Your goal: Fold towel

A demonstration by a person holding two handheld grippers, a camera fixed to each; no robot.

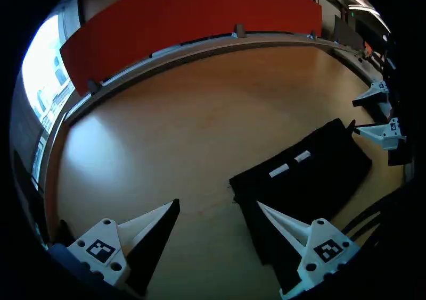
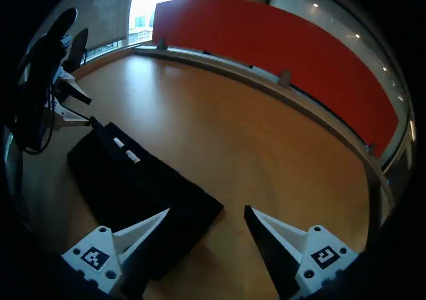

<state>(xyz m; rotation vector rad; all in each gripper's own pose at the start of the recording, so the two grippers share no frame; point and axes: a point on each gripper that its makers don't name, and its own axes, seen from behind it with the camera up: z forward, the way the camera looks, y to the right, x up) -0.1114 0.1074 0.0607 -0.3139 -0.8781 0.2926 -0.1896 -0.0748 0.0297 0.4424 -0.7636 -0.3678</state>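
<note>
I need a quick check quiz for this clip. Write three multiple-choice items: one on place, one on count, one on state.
1. The towel lies on: A the wooden table; B a sofa; C a bed.
2. White tags on it: A one; B two; C four.
3. The left gripper is: A shut on the towel; B open; C shut on a tag.
Key: 1A, wood shows beside the dark cloth; 2B, two pale strips lie side by side; 3B, its jaws stand wide apart.
</note>
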